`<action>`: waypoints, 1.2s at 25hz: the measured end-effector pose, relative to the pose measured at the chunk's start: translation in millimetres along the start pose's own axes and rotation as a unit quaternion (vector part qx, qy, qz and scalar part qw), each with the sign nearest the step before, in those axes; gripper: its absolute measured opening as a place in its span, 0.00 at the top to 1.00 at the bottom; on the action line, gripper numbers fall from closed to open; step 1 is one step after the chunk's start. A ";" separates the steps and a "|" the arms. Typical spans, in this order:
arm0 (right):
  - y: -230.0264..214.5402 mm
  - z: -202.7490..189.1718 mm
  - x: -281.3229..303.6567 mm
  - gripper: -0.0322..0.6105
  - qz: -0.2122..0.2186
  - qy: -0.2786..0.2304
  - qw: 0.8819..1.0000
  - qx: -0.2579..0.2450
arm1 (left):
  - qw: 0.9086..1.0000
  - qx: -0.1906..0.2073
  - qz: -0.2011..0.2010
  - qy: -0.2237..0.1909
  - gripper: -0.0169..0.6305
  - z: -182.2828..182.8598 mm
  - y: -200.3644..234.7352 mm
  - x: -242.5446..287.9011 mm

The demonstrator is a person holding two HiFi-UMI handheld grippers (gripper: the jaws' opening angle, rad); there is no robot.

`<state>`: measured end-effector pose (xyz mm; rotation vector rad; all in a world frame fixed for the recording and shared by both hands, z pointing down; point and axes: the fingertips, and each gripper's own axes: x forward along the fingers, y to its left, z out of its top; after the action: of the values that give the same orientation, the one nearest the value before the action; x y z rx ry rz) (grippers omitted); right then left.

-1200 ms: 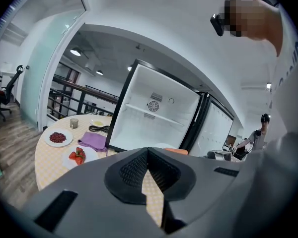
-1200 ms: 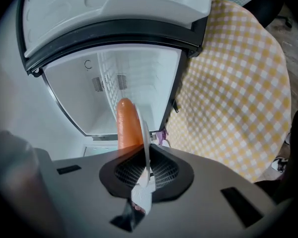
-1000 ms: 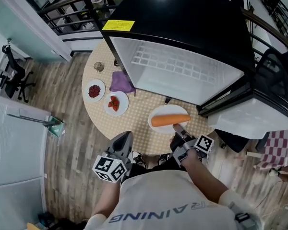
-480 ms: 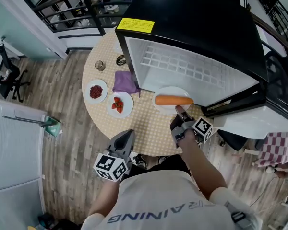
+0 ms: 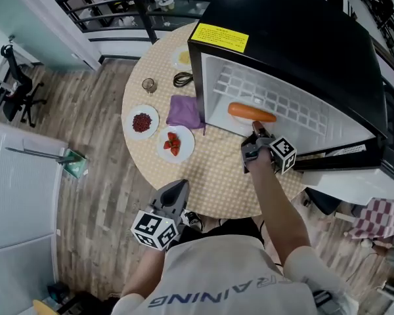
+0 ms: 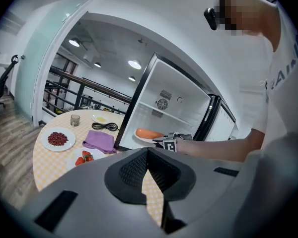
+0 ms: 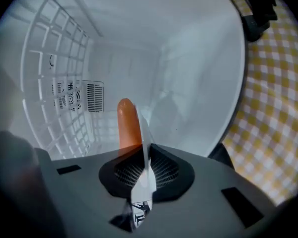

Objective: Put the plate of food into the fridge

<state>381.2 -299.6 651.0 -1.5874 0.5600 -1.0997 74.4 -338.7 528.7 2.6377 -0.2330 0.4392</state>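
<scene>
Plate (image 7: 144, 148) with 1 long orange piece of food (image 5: 251, 112) on it, held inside the open compartment of the black fridge (image 5: 295, 38), just in front of the white wire rack (image 5: 276, 100). Right gripper (image 5: 257, 136): jaws clamped on the plate's near rim, the rim seen edge-on between the pads. In the head view, the food's long axis runs left to right across the fridge opening, its right end slightly lower. Left gripper (image 5: 177, 188): jaws closed together with nothing between them, held at the near edge of the table (image 5: 217, 176), well apart from the plate. The fridge stands on the round table, which is covered in yellow-checked cloth. To the left of the fridge: 1 plate of strawberries (image 5: 175, 144), 1 plate of red beans (image 5: 142, 122), a folded purple cloth (image 5: 184, 111), a small glass (image 5: 149, 84) and a coiled black cable (image 5: 182, 79). Floor: wood planks (image 5: 85, 195); a dark railing (image 5: 118, 5) beyond the table.
</scene>
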 end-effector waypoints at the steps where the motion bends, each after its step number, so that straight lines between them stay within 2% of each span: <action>1: 1.2 3.4 7.1 0.89 -0.003 -0.005 1.000 -0.002 | 1.000 0.000 0.001 0.001 0.96 -0.2 1.7 0.9; 6: -1.3 24.1 31.4 0.88 -0.023 -0.031 0.999 0.001 | 1.000 -0.004 0.007 0.003 0.96 1.5 7.3 4.4; 9: -0.2 32.1 40.9 0.88 -0.027 -0.040 0.999 -0.001 | 1.000 -0.021 0.007 0.002 0.96 1.3 9.4 5.2; 17: 4.5 34.2 51.8 0.88 -0.021 -0.027 0.999 -0.023 | 0.999 -0.040 0.005 -0.002 0.96 4.8 13.8 10.3; 22: 11.8 31.2 53.5 0.85 -0.023 0.002 0.996 -0.085 | 0.999 -0.051 0.002 -0.006 0.96 5.7 13.8 12.4; 25: 14.3 24.1 51.7 0.77 -0.030 0.036 0.993 -0.107 | 0.999 -0.050 0.000 -0.005 0.96 5.2 12.4 13.6; 27: 13.3 20.0 49.8 0.72 -0.040 0.058 0.989 -0.129 | 0.999 -0.050 0.000 -0.005 0.96 4.3 12.3 13.6; 30: 12.5 14.7 48.0 0.70 -0.049 0.088 0.980 -0.174 | 0.999 -0.050 0.000 -0.004 0.96 2.4 12.8 12.6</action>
<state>418.5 -335.0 656.8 -1.8450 0.8359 -1.2758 83.8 -352.2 536.2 2.5409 -0.2515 0.4076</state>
